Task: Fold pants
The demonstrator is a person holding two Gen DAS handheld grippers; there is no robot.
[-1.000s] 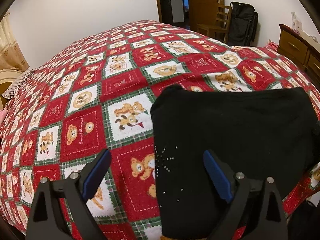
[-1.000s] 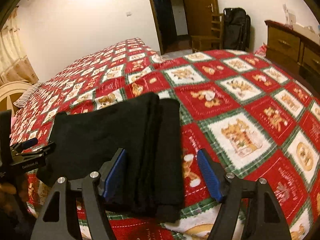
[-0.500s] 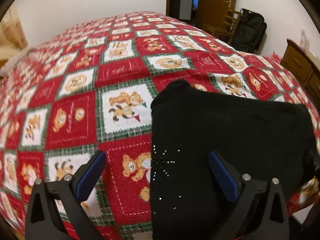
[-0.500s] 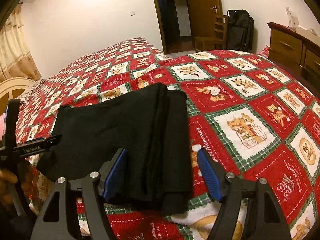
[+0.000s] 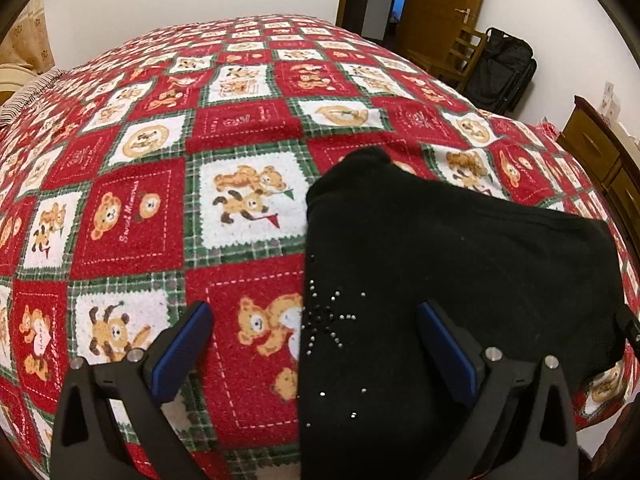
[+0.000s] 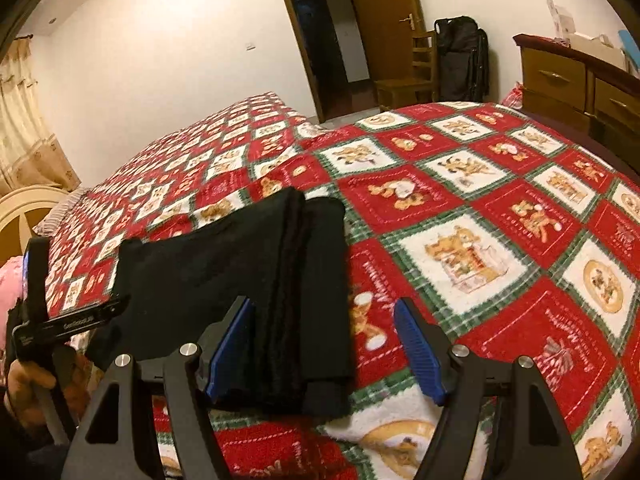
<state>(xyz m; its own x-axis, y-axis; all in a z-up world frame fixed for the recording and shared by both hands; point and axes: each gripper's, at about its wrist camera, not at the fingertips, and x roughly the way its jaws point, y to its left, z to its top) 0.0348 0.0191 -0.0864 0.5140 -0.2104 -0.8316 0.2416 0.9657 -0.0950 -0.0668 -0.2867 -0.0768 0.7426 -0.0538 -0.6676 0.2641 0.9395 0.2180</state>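
Note:
Black pants (image 5: 448,280) lie folded in a flat stack on the red teddy-bear bedspread (image 5: 132,220), near the bed's front edge. A small rhinestone star (image 5: 332,316) marks their left side. My left gripper (image 5: 316,344) is open and empty, hovering over the left edge of the pants. In the right wrist view the pants (image 6: 240,280) show layered folded edges on their right side. My right gripper (image 6: 324,348) is open and empty over that edge. The left gripper (image 6: 60,320) shows at the far left, held by a hand.
A wooden dresser (image 6: 580,80) stands at the right of the bed. A wooden chair (image 6: 408,76) and a black bag (image 6: 460,56) stand by the open door (image 6: 372,28). A headboard (image 6: 20,216) and curtain are at the left.
Both grippers have drawn back and risen a little from the pants, staying open. The pants have not moved.

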